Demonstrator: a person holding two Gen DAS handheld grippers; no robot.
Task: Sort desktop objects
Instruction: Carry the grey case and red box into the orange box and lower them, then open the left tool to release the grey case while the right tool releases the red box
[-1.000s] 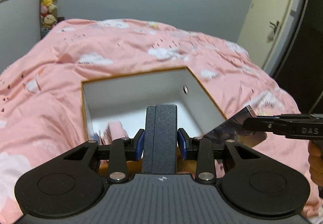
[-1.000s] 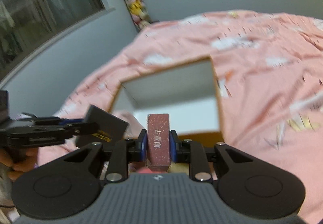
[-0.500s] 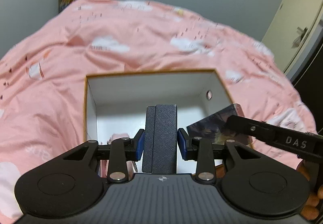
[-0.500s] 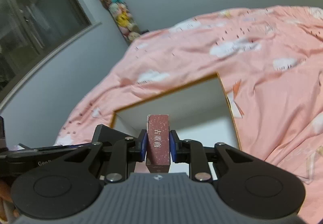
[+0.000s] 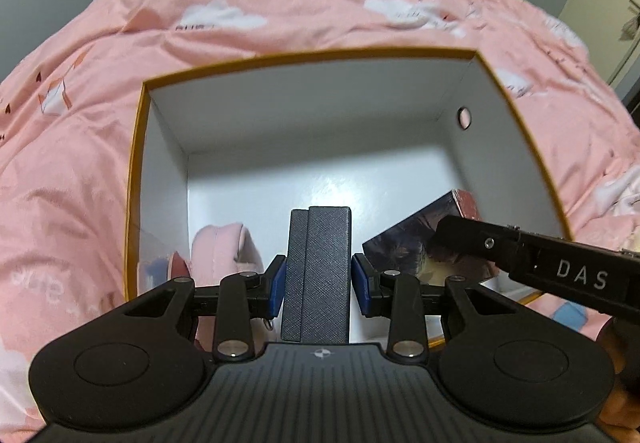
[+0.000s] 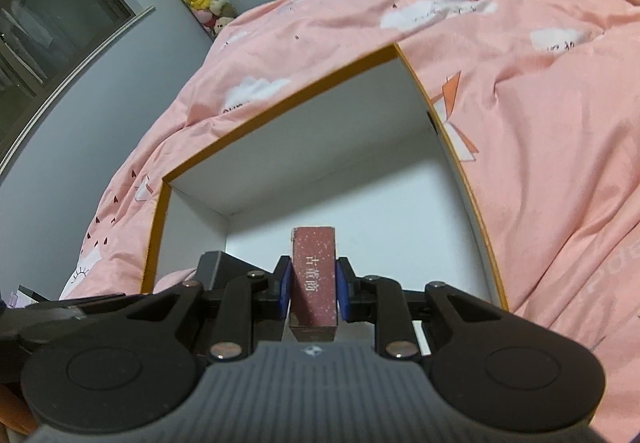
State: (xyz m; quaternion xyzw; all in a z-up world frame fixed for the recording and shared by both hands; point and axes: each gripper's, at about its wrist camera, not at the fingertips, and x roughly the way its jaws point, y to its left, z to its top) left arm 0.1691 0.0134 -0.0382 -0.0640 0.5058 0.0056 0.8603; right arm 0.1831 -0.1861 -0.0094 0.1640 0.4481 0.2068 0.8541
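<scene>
Pink cloud-print bedding [image 5: 280,15] fills the room behind your work. Your left tongs [image 5: 318,279] are clenched on a dark grey case [image 5: 318,271], its long axis running straight out along the fingers. Your right tongs [image 6: 313,291] clamp a maroon box [image 6: 314,279] the same way. Both items hang just above the open white storage box [image 5: 304,95], which lies directly ahead and below. Neither hand looks nearer; a pink pouch [image 5: 220,251] already sits at the near left.
</scene>
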